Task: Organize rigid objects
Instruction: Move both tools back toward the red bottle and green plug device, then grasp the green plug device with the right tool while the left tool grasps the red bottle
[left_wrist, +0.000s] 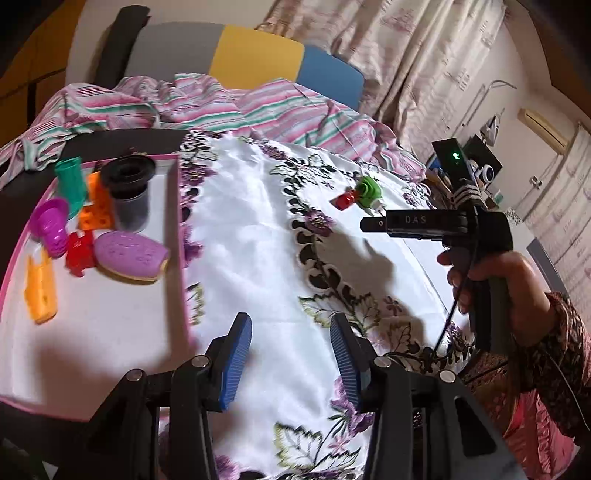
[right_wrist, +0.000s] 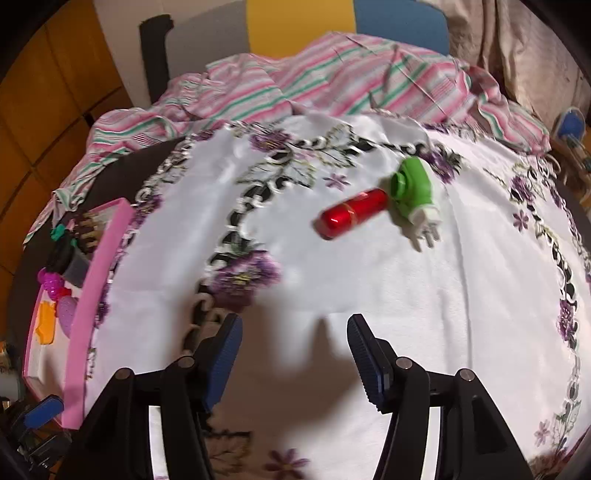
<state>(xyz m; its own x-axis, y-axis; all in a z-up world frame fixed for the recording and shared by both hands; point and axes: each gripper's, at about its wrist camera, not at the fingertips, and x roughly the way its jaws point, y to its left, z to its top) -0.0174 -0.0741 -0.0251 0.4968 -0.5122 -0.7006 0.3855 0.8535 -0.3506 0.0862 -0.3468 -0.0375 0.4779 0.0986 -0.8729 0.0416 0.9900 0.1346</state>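
On the white flowered cloth (right_wrist: 369, 280) a shiny red cylinder (right_wrist: 351, 218) lies on its side, touching a green plug-in adapter (right_wrist: 412, 188) with white prongs. My right gripper (right_wrist: 295, 354) hovers open and empty over the cloth, nearer the camera than both. In the left wrist view the red cylinder (left_wrist: 345, 199) and green adapter (left_wrist: 369, 190) lie far off, with the right gripper (left_wrist: 364, 224), held by a hand (left_wrist: 498, 273), just in front of them. My left gripper (left_wrist: 291, 360) is open and empty over the cloth beside the pink-rimmed tray (left_wrist: 183, 221).
The tray holds a black cup (left_wrist: 129, 192), a green tube (left_wrist: 70, 181), orange blocks (left_wrist: 98, 206), a magenta piece (left_wrist: 51, 225), a red piece (left_wrist: 79, 253) and a purple oval brush (left_wrist: 129, 254). Striped fabric (left_wrist: 221, 103) is bunched behind the cloth. A chair back (left_wrist: 255, 55) stands beyond.
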